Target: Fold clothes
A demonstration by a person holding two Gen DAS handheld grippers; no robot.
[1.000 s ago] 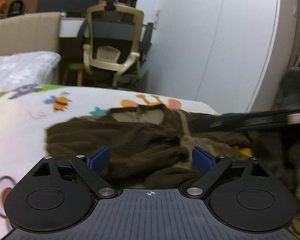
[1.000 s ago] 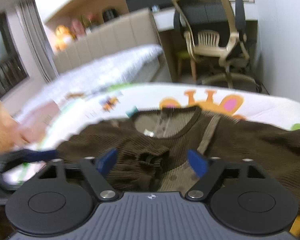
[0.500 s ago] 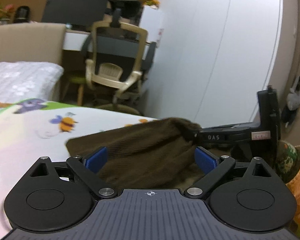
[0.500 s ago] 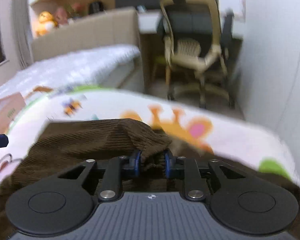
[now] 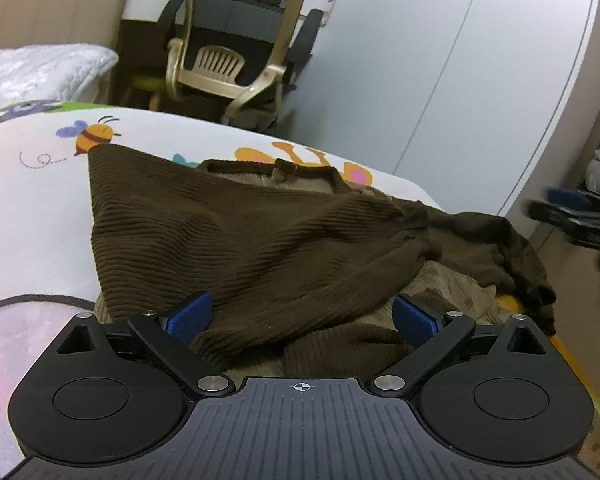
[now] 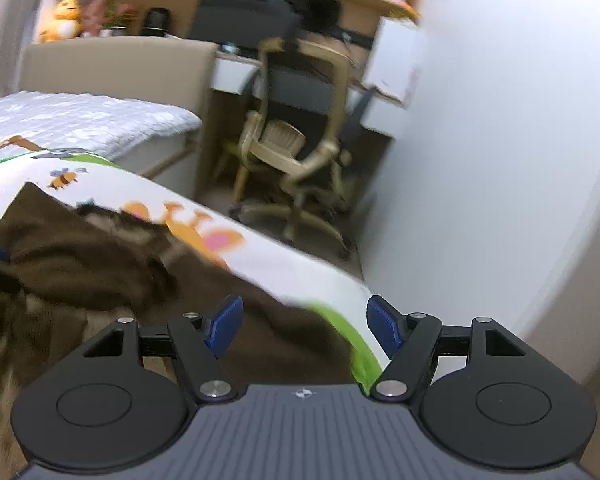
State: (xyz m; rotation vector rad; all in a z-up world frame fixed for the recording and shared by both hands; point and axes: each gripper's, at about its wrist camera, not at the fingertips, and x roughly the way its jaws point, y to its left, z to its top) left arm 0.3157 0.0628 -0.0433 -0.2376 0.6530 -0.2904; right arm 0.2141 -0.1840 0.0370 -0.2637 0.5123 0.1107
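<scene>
A dark brown ribbed sweater (image 5: 260, 240) lies on the cartoon-print mat (image 5: 32, 200), its left sleeve folded across the body. It also shows in the right wrist view (image 6: 80, 256), blurred. My left gripper (image 5: 302, 320) is open, low over the sweater's near edge, holding nothing. My right gripper (image 6: 302, 326) is open and empty over the sweater's right edge near the mat's green border. The right gripper also shows in the left wrist view (image 5: 572, 216) at the far right, blurred.
A beige office chair (image 5: 228, 60) stands beyond the mat by a desk. A white quilted bed (image 6: 84, 120) lies at the left. A white wall and cupboard doors (image 5: 440, 60) close off the right. The mat's right edge (image 6: 352, 340) drops to the floor.
My right gripper let go of the sleeve, opened and swung to the right. The sleeve now lies folded across the sweater. My left gripper stayed open and tilted down.
</scene>
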